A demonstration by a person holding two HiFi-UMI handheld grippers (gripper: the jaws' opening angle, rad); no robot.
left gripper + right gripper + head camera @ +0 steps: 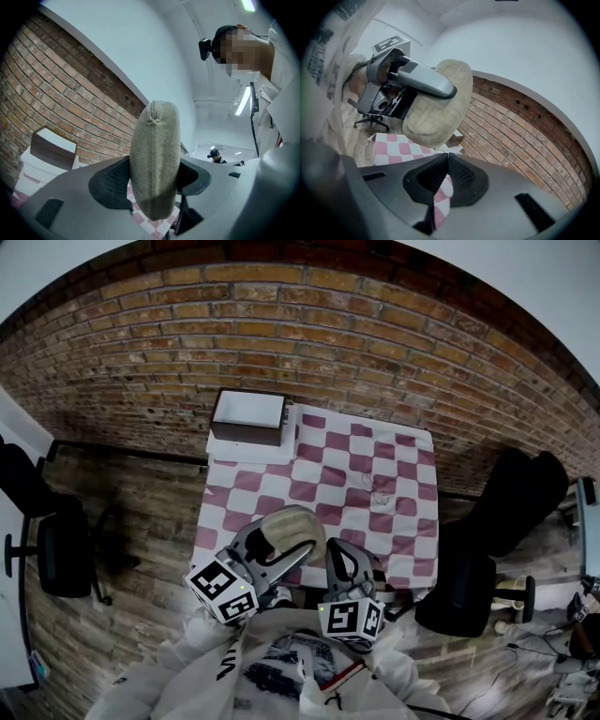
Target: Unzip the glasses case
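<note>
Beige fabric marks the glasses case point(154, 164), which we hold clamped in our left hand-held gripper point(291, 545): the two jaws press on its broad sides near one end, and the rest of the case sticks out past them. We hold it in the air over the near part of the desk point(208, 486), above the pink-and-white checked cloth point(375, 474) that covers the top. Our right hand-held gripper point(447, 154) is just beside it, its jaws pressed together so that the tips meet right at the lower edge of the case. We cannot tell whether a zip tab is pinched between those tips, and we cannot make out whether the zip is open or closed. At the far left corner of the cloth sits a dark box point(248, 416) with a white inside, close to the brick wall point(375, 334). A black office chair point(56, 549) stands well off to the left on the wooden floor point(141, 512).
</note>
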